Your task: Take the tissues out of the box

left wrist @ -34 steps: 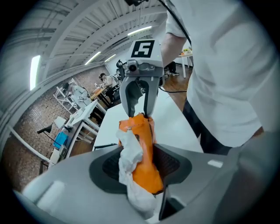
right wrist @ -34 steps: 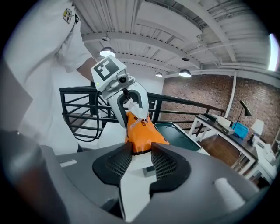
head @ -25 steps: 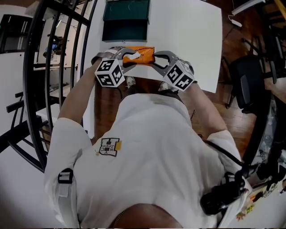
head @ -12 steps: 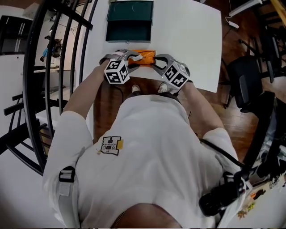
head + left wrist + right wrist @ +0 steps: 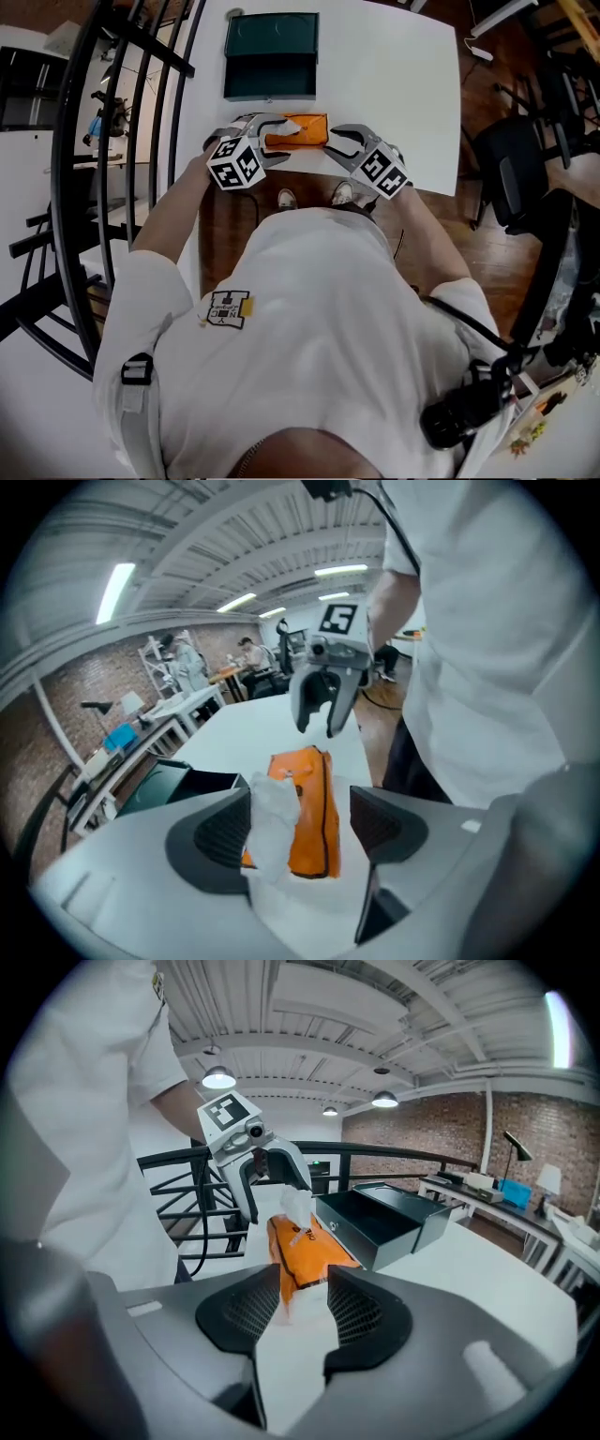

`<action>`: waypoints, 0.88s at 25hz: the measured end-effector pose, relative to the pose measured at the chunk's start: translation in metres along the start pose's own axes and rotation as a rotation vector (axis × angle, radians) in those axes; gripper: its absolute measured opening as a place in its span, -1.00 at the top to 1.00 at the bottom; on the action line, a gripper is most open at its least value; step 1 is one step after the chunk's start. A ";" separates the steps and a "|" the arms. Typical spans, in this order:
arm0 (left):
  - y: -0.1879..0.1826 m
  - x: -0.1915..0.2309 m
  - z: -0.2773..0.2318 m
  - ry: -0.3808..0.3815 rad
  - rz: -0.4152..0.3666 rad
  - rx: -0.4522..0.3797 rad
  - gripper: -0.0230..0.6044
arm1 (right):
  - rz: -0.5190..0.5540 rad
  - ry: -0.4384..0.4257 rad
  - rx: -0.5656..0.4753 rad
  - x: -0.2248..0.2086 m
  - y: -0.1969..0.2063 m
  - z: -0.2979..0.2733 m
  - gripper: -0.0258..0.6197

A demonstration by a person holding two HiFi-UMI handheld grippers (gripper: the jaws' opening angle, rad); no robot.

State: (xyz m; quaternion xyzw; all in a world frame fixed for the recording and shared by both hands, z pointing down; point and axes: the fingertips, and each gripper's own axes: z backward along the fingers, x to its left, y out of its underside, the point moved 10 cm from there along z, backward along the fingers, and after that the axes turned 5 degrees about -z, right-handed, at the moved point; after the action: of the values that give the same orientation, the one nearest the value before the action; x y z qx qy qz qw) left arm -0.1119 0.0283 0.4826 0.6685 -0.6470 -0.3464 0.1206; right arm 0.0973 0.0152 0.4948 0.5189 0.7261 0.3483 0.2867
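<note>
Orange pack (image 5: 309, 127) between left tool (image 5: 300, 829) and right tool (image 5: 302, 1312); both released, just opening; tissue (image 5: 272, 825) inside left.

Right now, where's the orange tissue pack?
Head view: the orange tissue pack lies on the white table near its edge toward the person, between the left gripper and right gripper, just in front of the dark green box.

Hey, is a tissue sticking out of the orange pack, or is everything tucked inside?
Sticking out: a crumpled white tissue stands up from the top of the orange pack.
</note>
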 end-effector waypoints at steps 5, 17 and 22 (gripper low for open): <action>-0.007 -0.027 0.030 -0.187 0.315 -0.181 0.22 | -0.132 -0.002 -0.057 0.026 0.017 0.018 0.56; 0.022 -0.118 -0.020 -0.192 0.811 -0.150 0.93 | -0.423 -0.001 -0.005 0.069 0.071 -0.002 0.92; 0.022 -0.107 -0.018 -0.220 0.832 -0.170 0.93 | -0.442 0.019 -0.026 0.067 0.068 -0.003 0.92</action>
State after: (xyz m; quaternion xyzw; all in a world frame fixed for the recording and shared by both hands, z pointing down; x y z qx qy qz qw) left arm -0.1099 0.1220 0.5422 0.2977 -0.8393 -0.3897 0.2348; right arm 0.1129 0.0934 0.5472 0.3401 0.8202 0.2912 0.3561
